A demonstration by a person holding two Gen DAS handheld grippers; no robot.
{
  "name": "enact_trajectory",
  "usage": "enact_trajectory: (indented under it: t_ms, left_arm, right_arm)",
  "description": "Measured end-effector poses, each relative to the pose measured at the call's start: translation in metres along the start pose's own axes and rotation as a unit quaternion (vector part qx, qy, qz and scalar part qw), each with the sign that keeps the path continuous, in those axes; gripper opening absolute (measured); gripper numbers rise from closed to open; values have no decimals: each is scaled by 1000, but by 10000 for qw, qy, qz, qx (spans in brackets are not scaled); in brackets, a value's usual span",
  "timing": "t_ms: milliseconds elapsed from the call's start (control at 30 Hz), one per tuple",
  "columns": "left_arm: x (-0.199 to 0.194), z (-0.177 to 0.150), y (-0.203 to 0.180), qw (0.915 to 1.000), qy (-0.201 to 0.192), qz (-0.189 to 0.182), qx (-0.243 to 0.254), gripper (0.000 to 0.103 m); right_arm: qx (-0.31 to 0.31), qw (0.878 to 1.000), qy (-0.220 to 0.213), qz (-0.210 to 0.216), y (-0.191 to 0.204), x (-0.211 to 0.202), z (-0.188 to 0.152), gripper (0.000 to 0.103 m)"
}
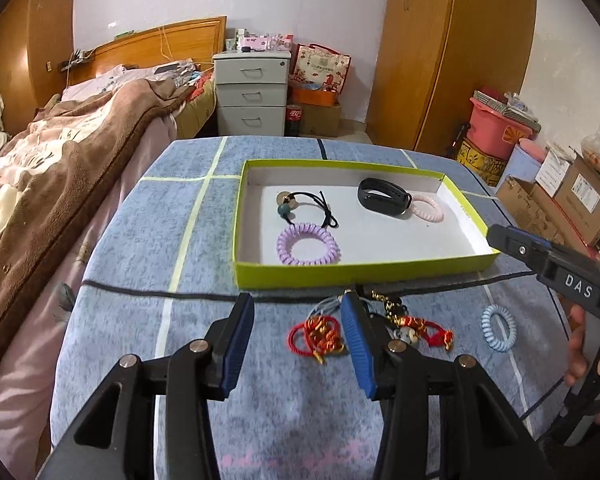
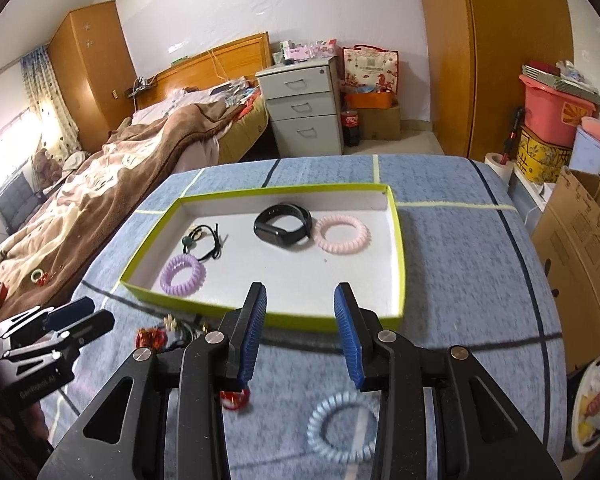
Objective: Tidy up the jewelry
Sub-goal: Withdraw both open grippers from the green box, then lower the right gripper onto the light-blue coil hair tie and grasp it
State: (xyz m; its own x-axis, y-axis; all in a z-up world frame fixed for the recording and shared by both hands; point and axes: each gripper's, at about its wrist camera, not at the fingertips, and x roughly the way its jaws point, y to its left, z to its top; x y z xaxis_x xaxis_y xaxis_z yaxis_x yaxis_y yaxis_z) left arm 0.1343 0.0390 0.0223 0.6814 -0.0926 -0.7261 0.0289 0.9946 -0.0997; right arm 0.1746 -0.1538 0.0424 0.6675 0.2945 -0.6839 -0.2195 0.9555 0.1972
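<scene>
We've got a shallow lime-green cardboard tray (image 2: 396,264) lying long-side across the blue checked tablecloth (image 2: 460,264), holding a lilac spiral hair tie (image 2: 181,275), black beaded elastic (image 2: 204,240), black fitness band (image 2: 283,224) and pink spiral tie (image 2: 341,235). Left gripper (image 1: 298,344) and right gripper (image 2: 300,334) both released, nothing gripped. Pale-blue spiral tie (image 2: 342,426) sits near the cloth's front edge.

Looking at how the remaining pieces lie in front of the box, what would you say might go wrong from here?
1. The red knotted cords and the gold chain lie tangled together beside the left gripper; a pinch there may lift several pieces at once.
2. The pile sits close to the green box; a snagged cord could drag against its near wall.
3. The light blue coil tie lies flat under the open right gripper; it could slip from the fingers.
</scene>
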Motion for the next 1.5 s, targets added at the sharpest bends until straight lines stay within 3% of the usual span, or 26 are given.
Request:
enact_trajectory:
  t_ms: [100,333,433,800,1133,1200,1333,1500]
  left_arm:
    - [-6,-5,-1,9999,-78,123,77,48]
    - [-12,-15,5,9998,-175,-40,14,51]
    - [-9,-19,8,9999,-113,-104,23,51]
    - [-6,-34,19,9994,53,-309,-141,51]
    - [-2,-41,36,9980,248,-434,-377,51]
    - [1,-42,38,9980,299,-408,-381,51]
    - [3,-41,34,9979,320,-468,-323,51]
    - [8,-36,28,9977,367,-529,-205,51]
  right_arm:
    - [15,10000,3,-18,-3,-5,-9,37]
    - [16,9998,64,-172,-14,-17,-33,39]
    - [77,9995,104,-284,-24,-22,-43,46]
    - [142,9959,699,-552,-45,-11,-64,46]
    - [34,9940,881,-645,-40,-4,-68,46]
    - [-12,9934,883,-729,-39,-4,-69,40]
    - [-41,9929,884,-790,-41,-6,-69,18]
    - [11,9936,863,-724,-44,-7,-69,10]
